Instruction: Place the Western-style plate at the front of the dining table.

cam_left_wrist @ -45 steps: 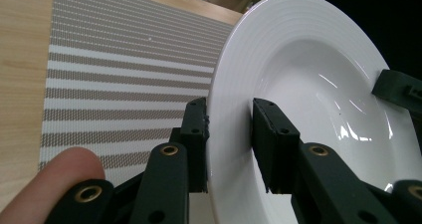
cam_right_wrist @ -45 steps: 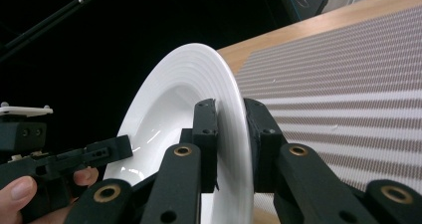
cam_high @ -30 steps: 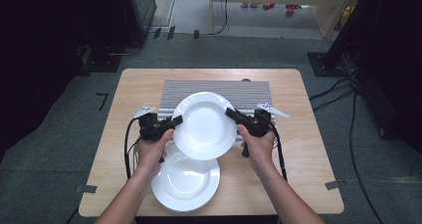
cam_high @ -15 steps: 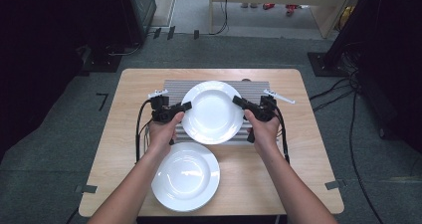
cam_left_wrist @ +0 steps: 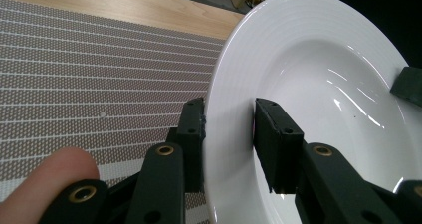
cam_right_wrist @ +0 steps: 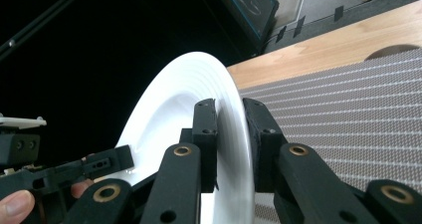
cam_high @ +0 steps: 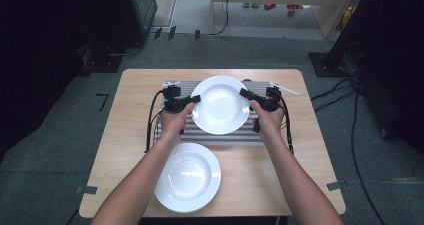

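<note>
A white deep plate (cam_high: 220, 105) hangs tilted over the grey striped mat (cam_high: 210, 136), held from both sides. My left gripper (cam_high: 196, 101) is shut on its left rim; in the left gripper view the jaws (cam_left_wrist: 229, 129) pinch the rim of the plate (cam_left_wrist: 323, 84). At the opposite rim my right gripper (cam_high: 245, 94) is shut too, and the right gripper view has the jaws (cam_right_wrist: 230, 119) clamped on the plate's edge (cam_right_wrist: 169, 109). A second white plate (cam_high: 187, 177) lies flat on the table near the front edge.
The mat (cam_left_wrist: 74, 84) covers the middle back of the wooden table (cam_high: 310, 160). Cables trail from both grippers across the table. Dark equipment and floor cables surround the table. Bare wood lies to the left and right of the mat.
Both hands have carried the plate away from the person, from above the lower plate to over the mat. The plate at the front now lies fully uncovered.
</note>
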Demonstrator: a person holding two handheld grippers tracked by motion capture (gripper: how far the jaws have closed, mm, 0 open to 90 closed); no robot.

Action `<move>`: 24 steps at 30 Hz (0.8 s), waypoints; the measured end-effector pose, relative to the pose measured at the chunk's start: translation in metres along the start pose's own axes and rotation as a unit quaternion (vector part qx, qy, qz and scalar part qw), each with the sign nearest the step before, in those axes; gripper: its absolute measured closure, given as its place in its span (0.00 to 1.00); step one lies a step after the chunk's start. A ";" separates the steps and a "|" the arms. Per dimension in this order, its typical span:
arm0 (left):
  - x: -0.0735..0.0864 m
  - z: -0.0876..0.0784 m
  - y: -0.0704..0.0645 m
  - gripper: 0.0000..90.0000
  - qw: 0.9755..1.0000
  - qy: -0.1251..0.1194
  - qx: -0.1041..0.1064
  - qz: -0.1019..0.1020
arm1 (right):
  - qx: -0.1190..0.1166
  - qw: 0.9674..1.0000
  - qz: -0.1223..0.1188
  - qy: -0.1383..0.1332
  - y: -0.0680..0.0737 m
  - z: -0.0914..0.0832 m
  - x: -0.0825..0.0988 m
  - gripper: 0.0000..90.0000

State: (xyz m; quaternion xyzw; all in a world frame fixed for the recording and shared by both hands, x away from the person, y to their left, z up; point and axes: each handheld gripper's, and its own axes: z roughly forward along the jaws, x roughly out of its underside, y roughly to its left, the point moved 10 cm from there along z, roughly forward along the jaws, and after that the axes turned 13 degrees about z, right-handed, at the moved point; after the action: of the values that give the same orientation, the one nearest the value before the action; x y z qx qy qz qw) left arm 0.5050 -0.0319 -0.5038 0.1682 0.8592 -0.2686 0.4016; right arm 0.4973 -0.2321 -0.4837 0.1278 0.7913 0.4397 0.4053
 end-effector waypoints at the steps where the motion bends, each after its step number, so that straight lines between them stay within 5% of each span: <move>1: -0.001 0.003 0.001 0.75 1.000 0.002 0.000 -0.003 | -0.001 1.000 0.003 -0.004 -0.002 0.001 -0.002 0.88; 6: 0.000 0.016 0.002 0.75 1.000 0.017 -0.004 -0.001 | 0.003 1.000 0.025 -0.004 -0.017 0.006 -0.004 0.88; 8: 0.000 0.024 0.005 0.75 1.000 0.025 -0.009 -0.001 | 0.004 0.999 0.053 -0.002 -0.027 0.011 -0.005 0.88; 24: 0.007 0.058 0.016 0.74 0.998 0.055 -0.028 -0.014 | 0.036 0.994 0.097 -0.019 -0.063 0.029 -0.006 0.87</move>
State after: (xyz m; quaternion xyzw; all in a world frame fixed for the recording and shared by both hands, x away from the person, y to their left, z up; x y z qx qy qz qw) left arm 0.5434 -0.0534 -0.5455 0.1593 0.8895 -0.2402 0.3546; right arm 0.5327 -0.2543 -0.5391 0.2266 0.7826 0.4454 0.3713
